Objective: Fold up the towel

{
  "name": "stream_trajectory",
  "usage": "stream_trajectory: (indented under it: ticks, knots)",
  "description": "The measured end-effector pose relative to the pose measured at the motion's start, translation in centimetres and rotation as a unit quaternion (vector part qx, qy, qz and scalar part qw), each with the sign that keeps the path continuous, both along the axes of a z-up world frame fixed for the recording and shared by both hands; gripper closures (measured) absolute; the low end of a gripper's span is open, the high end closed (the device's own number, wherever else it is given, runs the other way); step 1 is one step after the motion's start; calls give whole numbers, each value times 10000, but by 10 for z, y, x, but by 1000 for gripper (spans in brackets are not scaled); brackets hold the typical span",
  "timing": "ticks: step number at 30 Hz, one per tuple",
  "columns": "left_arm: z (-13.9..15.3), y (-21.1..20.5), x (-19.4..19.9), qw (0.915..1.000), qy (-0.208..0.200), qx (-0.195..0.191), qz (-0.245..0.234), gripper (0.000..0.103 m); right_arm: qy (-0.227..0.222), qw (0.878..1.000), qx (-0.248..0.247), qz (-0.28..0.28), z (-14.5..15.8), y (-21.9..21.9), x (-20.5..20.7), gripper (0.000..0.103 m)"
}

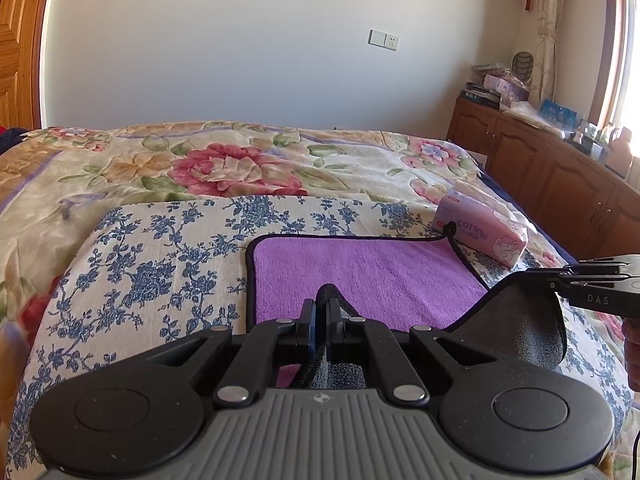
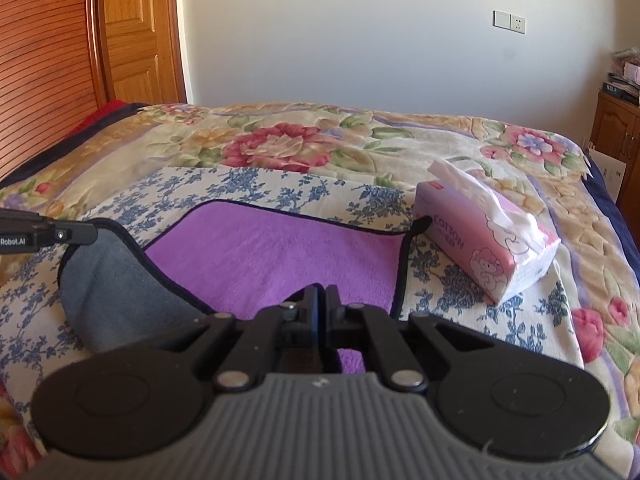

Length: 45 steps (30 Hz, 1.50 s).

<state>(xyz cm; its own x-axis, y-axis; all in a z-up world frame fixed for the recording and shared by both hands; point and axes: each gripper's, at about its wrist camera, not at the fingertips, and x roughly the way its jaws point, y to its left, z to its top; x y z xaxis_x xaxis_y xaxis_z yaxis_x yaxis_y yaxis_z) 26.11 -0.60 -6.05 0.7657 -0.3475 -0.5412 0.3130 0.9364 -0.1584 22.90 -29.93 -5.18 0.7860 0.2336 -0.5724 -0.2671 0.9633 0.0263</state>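
Observation:
A purple towel (image 1: 360,272) with a black hem and a grey underside lies on a blue-flowered cloth on the bed; it also shows in the right wrist view (image 2: 260,256). My left gripper (image 1: 320,308) is shut on the towel's near left corner and holds it lifted, grey side up. My right gripper (image 2: 320,300) is shut on the near right corner, also lifted. Each gripper shows at the edge of the other view, the right gripper (image 1: 556,280) and the left gripper (image 2: 90,234), with grey towel underside hanging from it.
A pink pack of cotton tissues (image 1: 484,236) lies just past the towel's far right corner, also in the right wrist view (image 2: 488,248). A flowered bedspread (image 1: 224,164) covers the bed. A wooden cabinet (image 1: 560,172) stands at the right, a wooden headboard (image 2: 40,60) at the left.

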Motion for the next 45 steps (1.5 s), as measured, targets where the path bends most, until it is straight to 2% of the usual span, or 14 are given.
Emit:
stream_trajectory:
  ticks: [16,35,45]
  knots:
    - [7,-1,9,9999,-90,-59,-17,98,-238,9996,105,96,17,-1,6,99]
    - [13,-12,47,9995,-300,-22,-16,98,-523,9986,-40,67,14,-10,39,99]
    - [14,-18,70,9984,-455,312,-120,98,-689,9976,-61,84,15,-8,57,99]
